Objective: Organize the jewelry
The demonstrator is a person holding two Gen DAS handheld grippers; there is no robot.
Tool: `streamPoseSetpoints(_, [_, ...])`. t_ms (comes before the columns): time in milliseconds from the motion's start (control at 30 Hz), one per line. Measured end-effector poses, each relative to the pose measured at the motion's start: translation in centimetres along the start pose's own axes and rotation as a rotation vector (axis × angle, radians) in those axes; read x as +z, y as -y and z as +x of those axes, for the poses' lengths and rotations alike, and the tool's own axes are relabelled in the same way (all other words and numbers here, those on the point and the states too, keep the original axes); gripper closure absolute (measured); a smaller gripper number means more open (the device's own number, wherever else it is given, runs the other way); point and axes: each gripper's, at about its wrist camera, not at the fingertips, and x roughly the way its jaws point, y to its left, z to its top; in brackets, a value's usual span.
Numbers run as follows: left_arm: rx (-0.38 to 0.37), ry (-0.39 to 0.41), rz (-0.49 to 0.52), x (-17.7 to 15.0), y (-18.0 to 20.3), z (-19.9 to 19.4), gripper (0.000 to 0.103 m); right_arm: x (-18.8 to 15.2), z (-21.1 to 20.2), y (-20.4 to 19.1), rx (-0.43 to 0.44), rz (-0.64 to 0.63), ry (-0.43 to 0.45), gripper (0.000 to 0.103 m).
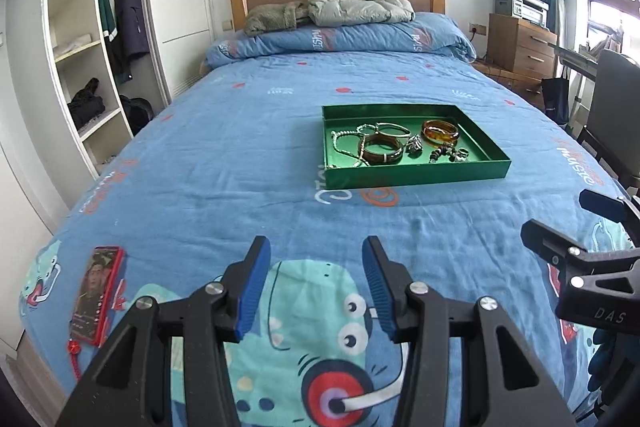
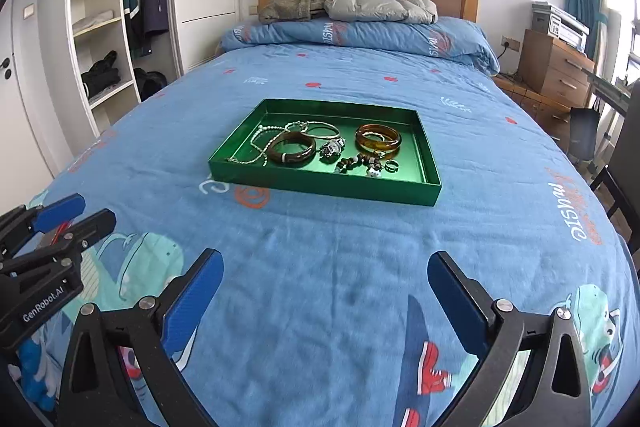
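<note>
Left tongs [image 1: 316, 247] at the bottom centre of the left wrist view, blue pads apart, nothing between them, hovering over the cartoon-print bedspread [image 1: 240, 155]. Right of centre in the frame sits the green tray [image 1: 416, 175], flat on the bed, well ahead of the tips. Inside it: a dark brown bangle [image 1: 381, 151], an amber bangle [image 1: 441, 131] toward the tray's right side, a silver chain [image 1: 344, 143] on its left, thin silver bangles [image 1: 386, 128] behind, and a beaded piece [image 1: 444, 151] near the front wall. At lower left, a red phone [image 1: 96, 293] lies on the cover. The right tongs [image 1: 560, 223] poke in at the right edge.

Over to the right wrist view: right tongs [image 2: 324, 267] across the bottom, pads spread very wide, only bedspread [image 2: 340, 287] between them. The tray [image 2: 320, 187] is at centre frame, clear of the tips. Brown bangle [image 2: 291, 149] left of middle, amber bangle [image 2: 378, 138] to the right, chain [image 2: 260, 143] far left, a small ring [image 2: 392, 165] by the front right corner. The left tongs [image 2: 76, 211] show at the left edge, pads parted.
</note>
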Motion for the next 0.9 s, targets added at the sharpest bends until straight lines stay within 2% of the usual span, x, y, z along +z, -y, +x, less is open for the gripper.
streamPoseSetpoints(433, [-0.006, 0.042, 0.006, -1.8, -0.3, -6.0, 0.057, -2.3, -5.5, -0.8, 0.002, -0.010, 0.054, 0.001])
streamPoseSetpoints(900, [-0.035, 0.059, 0.014, -2.6, 0.4, -9.3, 0.057, -3.6, -8.9, 0.3, -0.031, -0.004, 0.117, 0.000])
